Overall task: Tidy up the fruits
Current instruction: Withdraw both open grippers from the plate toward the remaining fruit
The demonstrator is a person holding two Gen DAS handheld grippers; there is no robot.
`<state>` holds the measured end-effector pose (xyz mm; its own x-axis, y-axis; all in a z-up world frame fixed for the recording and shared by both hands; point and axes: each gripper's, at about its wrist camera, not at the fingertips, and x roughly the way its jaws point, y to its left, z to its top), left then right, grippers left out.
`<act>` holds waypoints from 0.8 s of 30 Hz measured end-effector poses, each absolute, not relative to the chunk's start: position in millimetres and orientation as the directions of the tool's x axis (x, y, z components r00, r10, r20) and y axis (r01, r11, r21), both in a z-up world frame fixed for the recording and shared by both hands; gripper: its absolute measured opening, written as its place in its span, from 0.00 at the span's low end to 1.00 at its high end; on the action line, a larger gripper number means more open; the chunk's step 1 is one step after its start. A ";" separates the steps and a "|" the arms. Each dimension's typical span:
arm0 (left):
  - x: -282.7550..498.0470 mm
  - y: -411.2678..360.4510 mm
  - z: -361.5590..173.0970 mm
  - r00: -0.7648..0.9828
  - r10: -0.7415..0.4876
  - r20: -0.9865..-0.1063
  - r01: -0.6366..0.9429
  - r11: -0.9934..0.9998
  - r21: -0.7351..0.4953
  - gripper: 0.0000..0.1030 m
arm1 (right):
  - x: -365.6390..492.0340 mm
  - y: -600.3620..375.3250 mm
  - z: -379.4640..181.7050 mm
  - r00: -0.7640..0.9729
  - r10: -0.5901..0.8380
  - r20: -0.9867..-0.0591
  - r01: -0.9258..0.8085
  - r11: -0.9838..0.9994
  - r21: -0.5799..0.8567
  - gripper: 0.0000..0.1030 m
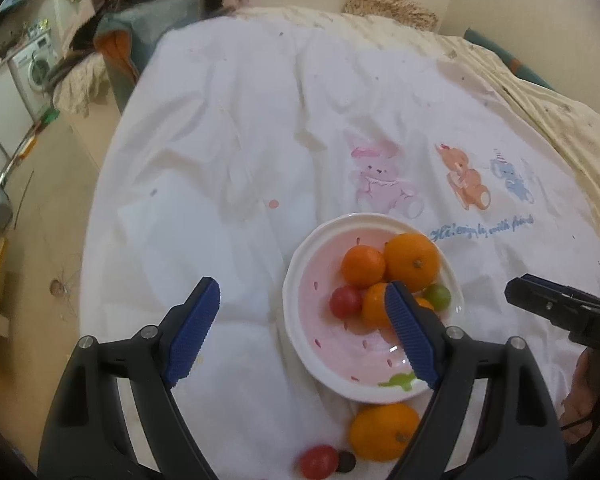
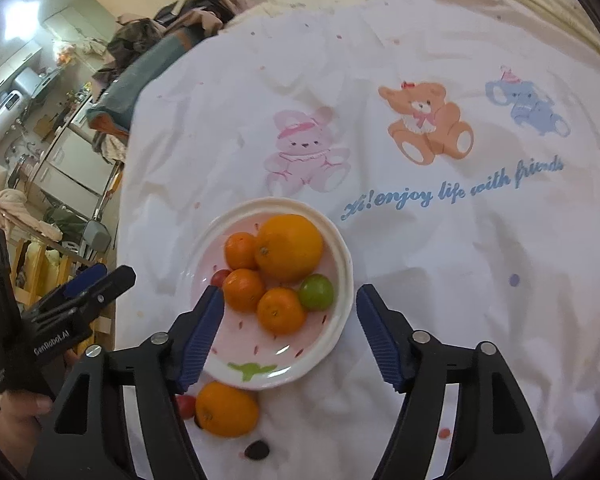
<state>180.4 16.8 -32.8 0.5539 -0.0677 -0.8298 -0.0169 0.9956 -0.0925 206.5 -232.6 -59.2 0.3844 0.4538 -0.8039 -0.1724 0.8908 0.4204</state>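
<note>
A white bowl (image 1: 300,248) with a pink inside sits on the cloth. It holds a large orange (image 1: 411,262), smaller oranges (image 1: 363,266), a green fruit (image 1: 437,296) and a red tomato (image 1: 344,301). Just in front of it lie a loose orange (image 1: 383,432), a second red tomato (image 1: 319,462) and a small dark piece (image 1: 345,462). My left gripper (image 1: 301,286) hangs open over the bowl's left side, holding nothing. My right gripper (image 2: 290,292) is open above the bowl (image 2: 341,248), empty, with the loose orange (image 2: 226,410) below its left finger.
A white cloth (image 2: 419,260) printed with cartoon animals and blue writing covers the bed-like surface. Piled clothes (image 1: 152,20) and a woven cushion (image 1: 391,4) lie at the far end. The edge drops to the floor (image 1: 40,184) on the left.
</note>
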 end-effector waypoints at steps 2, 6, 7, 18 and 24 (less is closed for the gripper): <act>168.3 19.3 -24.2 0.577 -0.064 -0.814 -0.015 0.996 -0.089 0.80 | 193.9 -235.8 -53.2 0.396 0.458 -0.796 -0.173 0.889 0.425 0.70; 147.4 27.6 -18.7 0.569 -0.084 -0.818 -0.024 0.993 -0.119 0.80 | 171.1 -240.6 -44.7 0.414 0.451 -0.791 -0.171 0.892 0.419 0.70; 141.1 28.6 -17.4 0.571 -0.071 -0.818 -0.023 0.995 -0.102 0.80 | 166.2 -242.1 -43.5 0.419 0.445 -0.791 -0.169 0.895 0.413 0.70; 99.2 37.4 -6.7 0.589 -0.055 -0.807 -0.051 0.993 -0.104 0.93 | 124.8 -254.1 -44.9 0.421 0.436 -0.796 -0.111 0.895 0.432 0.70; 79.2 33.6 -11.2 0.577 -0.057 -0.815 -0.054 0.993 -0.108 0.93 | 108.7 -254.1 -50.0 0.412 0.428 -0.805 -0.089 0.898 0.432 0.70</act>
<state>79.2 33.6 -11.2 0.5767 -0.0573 -0.8149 -0.0541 0.9927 -0.1081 108.7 -254.1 -50.0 0.4120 0.4278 -0.8045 -0.0889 0.8976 0.4318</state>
